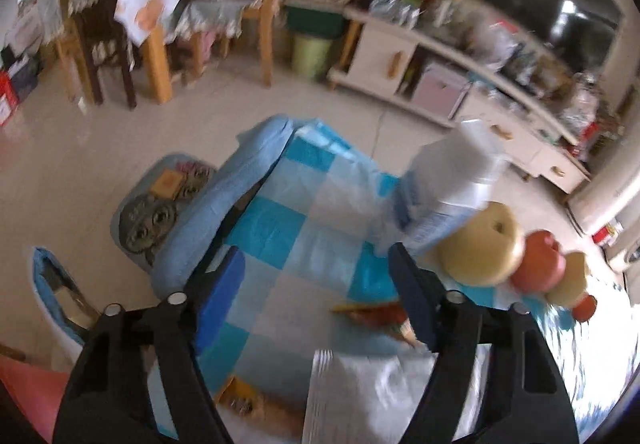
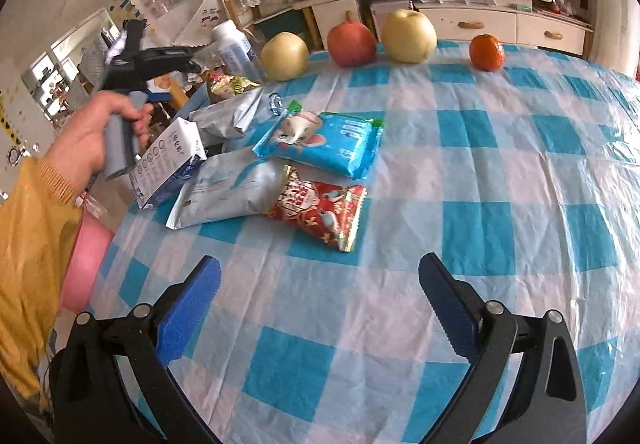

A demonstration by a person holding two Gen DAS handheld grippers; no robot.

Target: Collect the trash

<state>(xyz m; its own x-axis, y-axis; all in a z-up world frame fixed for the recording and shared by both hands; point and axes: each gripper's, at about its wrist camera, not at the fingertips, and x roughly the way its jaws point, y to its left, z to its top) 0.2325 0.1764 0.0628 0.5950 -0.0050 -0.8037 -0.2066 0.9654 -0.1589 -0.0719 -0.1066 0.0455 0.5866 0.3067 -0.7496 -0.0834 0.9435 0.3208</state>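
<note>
On the blue-and-white checked table (image 2: 480, 183) lie a red snack wrapper (image 2: 320, 211), a blue snack pack (image 2: 324, 143), a grey pouch (image 2: 228, 191), a second grey pouch (image 2: 228, 115) and a white-and-blue carton (image 2: 168, 163). My right gripper (image 2: 320, 308) is open and empty, low over the near table. My left gripper (image 1: 316, 284) is open and empty above the table's left edge; the carton (image 1: 448, 179), a grey pouch (image 1: 360, 392) and the red wrapper (image 1: 376, 316) show near it. The left gripper also shows in the right wrist view (image 2: 168, 57).
Two yellow pears (image 2: 285, 55), a red apple (image 2: 351, 43) and an orange (image 2: 486, 52) line the table's far edge, with a white bottle (image 2: 234, 47). A pink bin (image 2: 82, 268) stands at the table's left side. A stool (image 1: 160, 203), chairs and a cluttered white cabinet (image 1: 460, 83) stand beyond.
</note>
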